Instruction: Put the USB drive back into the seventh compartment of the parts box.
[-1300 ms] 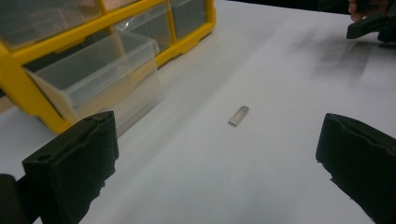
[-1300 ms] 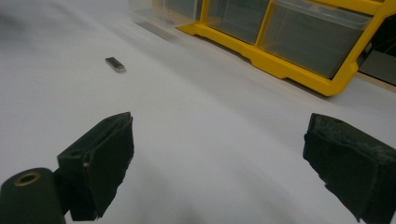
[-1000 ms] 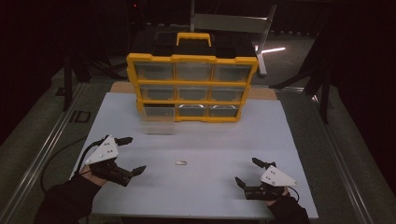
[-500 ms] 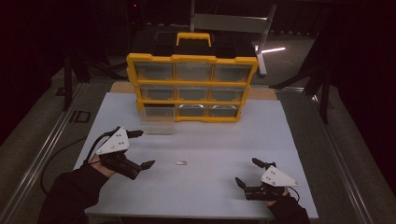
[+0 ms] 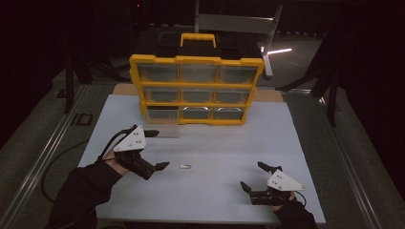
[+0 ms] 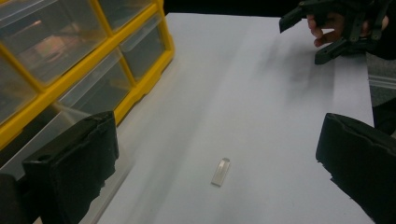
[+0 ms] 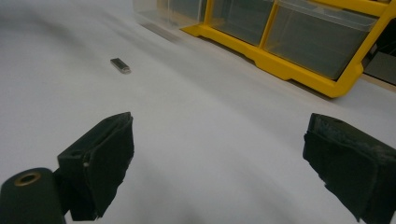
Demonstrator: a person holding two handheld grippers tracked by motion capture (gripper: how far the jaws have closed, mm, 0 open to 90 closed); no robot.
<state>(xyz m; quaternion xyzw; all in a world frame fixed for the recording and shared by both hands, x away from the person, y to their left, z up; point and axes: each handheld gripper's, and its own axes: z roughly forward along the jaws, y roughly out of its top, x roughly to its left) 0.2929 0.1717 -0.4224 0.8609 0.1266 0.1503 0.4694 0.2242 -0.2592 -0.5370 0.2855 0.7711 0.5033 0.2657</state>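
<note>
A small, pale, oblong piece (image 5: 185, 166) lies flat on the white table top (image 5: 215, 148). My left gripper (image 5: 160, 149) is open just left of it, one jaw toward the organizer and one toward the near edge. In the left gripper view the piece (image 6: 220, 171) lies ahead between the wide-apart jaws, untouched. My right gripper (image 5: 251, 175) rests open near the front right of the table with nothing in it. In the right gripper view the piece (image 7: 120, 65) lies far off at upper left.
A yellow organizer (image 5: 196, 88) with clear drawers stands at the back of the table. Its bottom-left drawer (image 5: 160, 125) is pulled out toward me, close to the left gripper. A cable trails off the table's left side.
My left gripper has moved from the table's left edge forward and to the right, closer to the small piece and the pulled-out drawer. The right gripper has stayed still.
</note>
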